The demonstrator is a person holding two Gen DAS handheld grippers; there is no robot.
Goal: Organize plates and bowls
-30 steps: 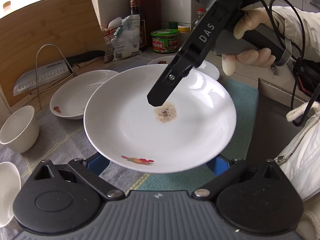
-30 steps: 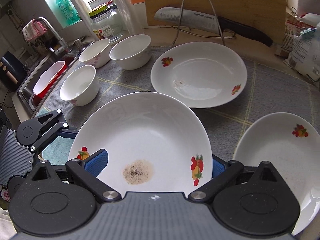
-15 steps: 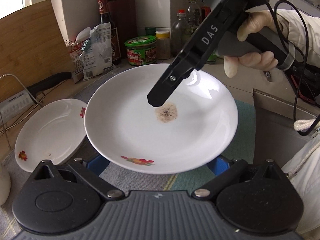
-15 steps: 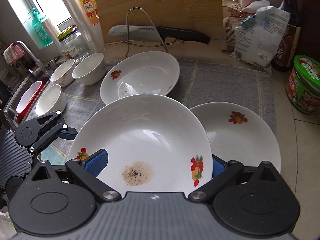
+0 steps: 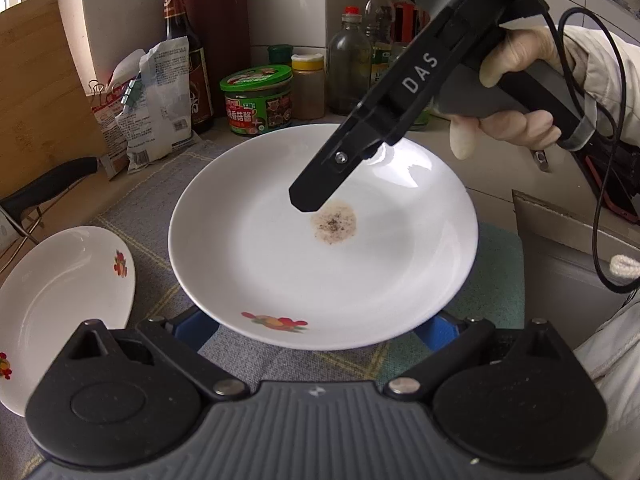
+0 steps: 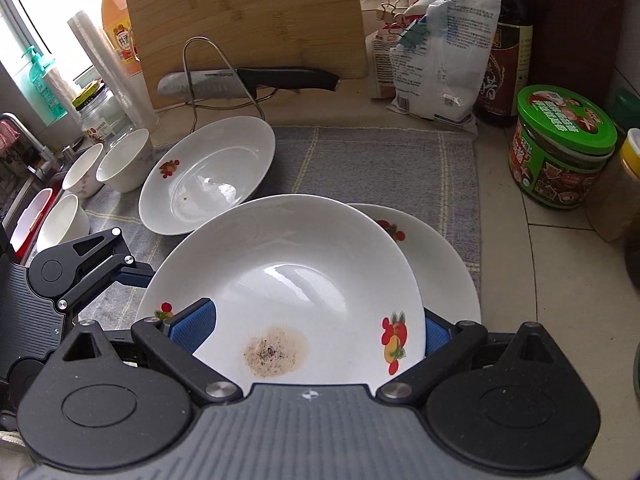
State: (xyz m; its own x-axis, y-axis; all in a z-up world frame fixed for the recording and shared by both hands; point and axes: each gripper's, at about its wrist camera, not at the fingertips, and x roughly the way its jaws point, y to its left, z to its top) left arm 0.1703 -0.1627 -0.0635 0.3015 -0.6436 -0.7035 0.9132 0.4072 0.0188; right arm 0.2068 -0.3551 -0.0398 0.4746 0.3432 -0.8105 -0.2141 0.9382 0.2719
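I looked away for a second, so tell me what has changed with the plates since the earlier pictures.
The stained plate, gripped by both claws, the left claw and the right claw, has been carried rightward and now hangs over the fruit-pattern plate near the green-lidded jar. Both grips stayed shut; the other plate and the bowls did not move.

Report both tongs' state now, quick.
Left tongs: shut on the stained plate, gripping its near rim.
Right tongs: shut on the same stained plate, one finger above it.

Home kitchen, counter with knife (image 6: 248, 80) on rack, cutting board (image 6: 244, 16), sauce bottles (image 5: 188, 56)
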